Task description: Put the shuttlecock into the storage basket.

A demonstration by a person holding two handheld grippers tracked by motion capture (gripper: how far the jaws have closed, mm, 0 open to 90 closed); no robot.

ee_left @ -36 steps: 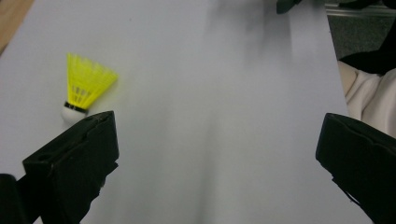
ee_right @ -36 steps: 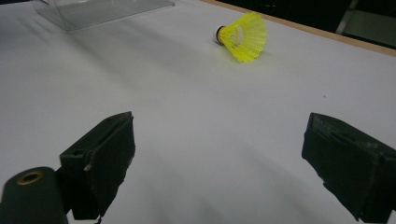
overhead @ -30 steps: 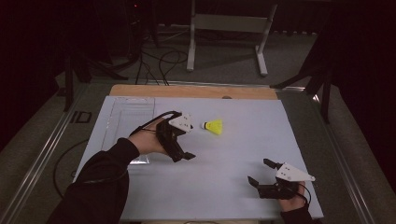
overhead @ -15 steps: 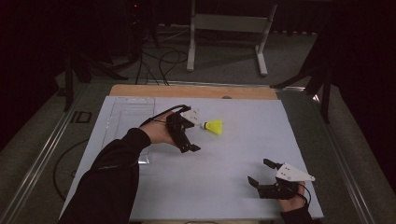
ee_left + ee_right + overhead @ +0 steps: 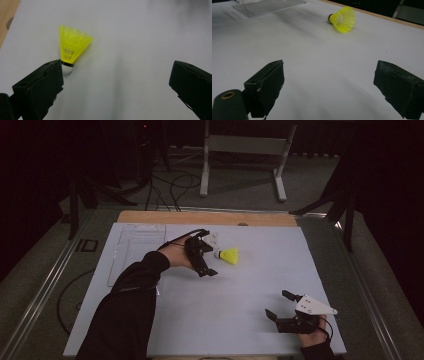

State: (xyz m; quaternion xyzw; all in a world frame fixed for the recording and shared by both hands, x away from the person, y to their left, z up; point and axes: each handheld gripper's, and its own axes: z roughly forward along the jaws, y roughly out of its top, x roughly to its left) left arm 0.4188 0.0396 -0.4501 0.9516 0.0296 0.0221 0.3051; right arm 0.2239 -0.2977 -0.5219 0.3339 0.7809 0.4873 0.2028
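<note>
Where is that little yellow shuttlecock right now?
In the high view the shuttlecock lies on the white table, toward its far side, just right of the left hand-held gripper, its skirt pointing right.

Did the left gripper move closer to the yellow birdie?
Yes. The left gripper has moved up the white table toward the far wooden edge, closing on the yellow shuttlecock, which stayed put.

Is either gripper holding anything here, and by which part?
Nothing held. Left gripper open beside the shuttlecock; right gripper open, apart from it.
</note>
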